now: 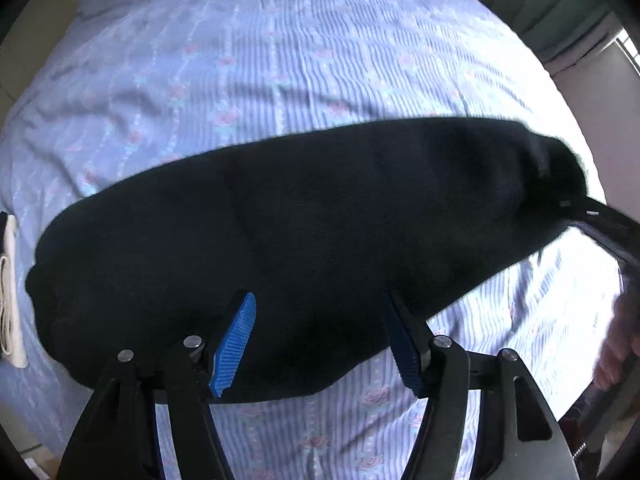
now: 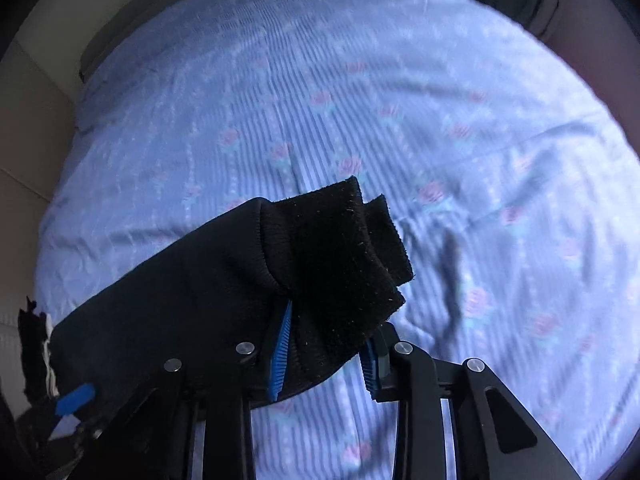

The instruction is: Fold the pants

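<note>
— One bed (image 1: 320, 40), striped floral sheet; black pants (image 1: 300, 240) stretched lengthwise across its near side, legs apparently already laid together. Remaining?

— Crosswise folds, I judge: the garment is at full length.

— Right hand-held gripper (image 2: 326, 354)?

— Pinching both ribbed cuffs (image 2: 340, 248), raised off the sheet, presumably to carry them toward the waist.

— Left hand-held gripper (image 1: 320, 340)?

— Fingers spread, hovering over the pants near the bed's front edge, gripping nothing.

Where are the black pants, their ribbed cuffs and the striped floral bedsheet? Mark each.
Black pants (image 1: 320, 216): left wrist view, middle of the leg fabric.
Ribbed cuffs (image 2: 340, 248): right wrist view, front cuff's face.
Striped floral bedsheet (image 2: 500, 160): right wrist view, bare stretch.
</note>
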Motion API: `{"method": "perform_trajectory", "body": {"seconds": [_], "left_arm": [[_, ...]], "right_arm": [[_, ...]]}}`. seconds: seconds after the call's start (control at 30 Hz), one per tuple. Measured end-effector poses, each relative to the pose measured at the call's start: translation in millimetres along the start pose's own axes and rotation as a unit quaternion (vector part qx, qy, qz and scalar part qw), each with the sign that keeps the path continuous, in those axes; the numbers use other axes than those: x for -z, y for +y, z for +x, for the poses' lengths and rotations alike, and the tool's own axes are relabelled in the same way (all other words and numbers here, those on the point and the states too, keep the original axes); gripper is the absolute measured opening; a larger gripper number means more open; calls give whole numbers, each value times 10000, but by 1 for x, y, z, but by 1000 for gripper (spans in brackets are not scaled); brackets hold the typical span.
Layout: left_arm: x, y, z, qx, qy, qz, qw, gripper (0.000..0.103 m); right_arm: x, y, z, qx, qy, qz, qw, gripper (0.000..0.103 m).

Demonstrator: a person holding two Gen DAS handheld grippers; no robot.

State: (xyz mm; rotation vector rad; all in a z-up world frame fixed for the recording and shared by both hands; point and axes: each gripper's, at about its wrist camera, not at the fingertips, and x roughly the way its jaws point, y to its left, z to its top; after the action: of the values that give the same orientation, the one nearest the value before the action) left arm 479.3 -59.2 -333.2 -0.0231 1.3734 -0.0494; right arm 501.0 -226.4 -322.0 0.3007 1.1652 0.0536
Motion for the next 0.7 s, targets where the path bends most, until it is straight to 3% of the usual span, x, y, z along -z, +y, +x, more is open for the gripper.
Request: {"method": "perform_trajectory", "body": {"seconds": [0.2, 0.3, 0.43, 0.7], "left_arm": [[3, -1, 37, 73, 520, -13, 9986, 64], [-2, 2, 34, 125, 626, -11, 9980, 63], [-1, 26, -14, 203, 160, -302, 9992, 62], [31, 136, -119, -339, -703, -1000, 9919, 66]], "right_arm": [[7, 5, -39, -96, -196, -10, 9998, 28], [11, 13, -53, -28, -219, -224, 9995, 28], [9, 37, -78, 111, -389, -568, 9976, 28], [22, 123, -126, 266, -810, -1682, 9821, 27]]}}
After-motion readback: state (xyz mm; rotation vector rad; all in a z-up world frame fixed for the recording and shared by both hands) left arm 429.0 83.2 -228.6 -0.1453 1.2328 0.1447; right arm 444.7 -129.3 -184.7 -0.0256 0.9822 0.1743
